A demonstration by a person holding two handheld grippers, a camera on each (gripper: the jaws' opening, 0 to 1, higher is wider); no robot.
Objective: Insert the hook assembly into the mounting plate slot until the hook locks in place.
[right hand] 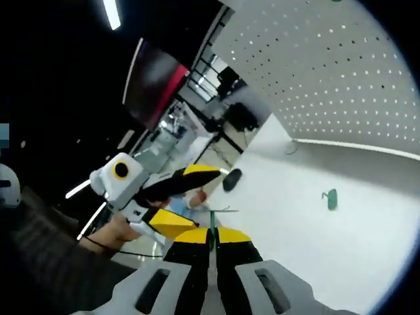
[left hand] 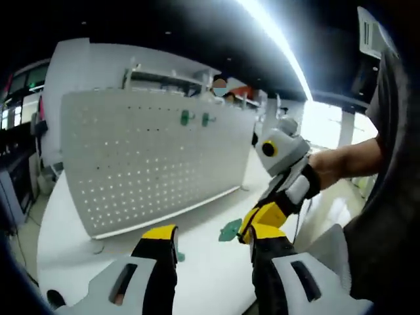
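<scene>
The white pegboard mounting plate [left hand: 151, 164] stands upright on the table, with two green hooks [left hand: 187, 118] hung near its top edge. My right gripper [right hand: 212, 239] is shut on a thin green hook piece [right hand: 212, 223], seen edge-on. In the left gripper view that green piece [left hand: 230, 230] sticks out of the right gripper [left hand: 252, 226], just above the table. My left gripper [left hand: 211, 239] is open and holds nothing. It also enters the right gripper view as the left gripper [right hand: 203, 197], jaws spread beside the held piece. Another green hook [right hand: 330, 198] lies loose on the table.
The white table [left hand: 203, 275] runs in front of the pegboard [right hand: 341, 72]. A small dark object [right hand: 231, 178] sits near its far edge. A person's forearm [left hand: 344, 161] holds the right gripper. Shelving and office fittings stand behind the board.
</scene>
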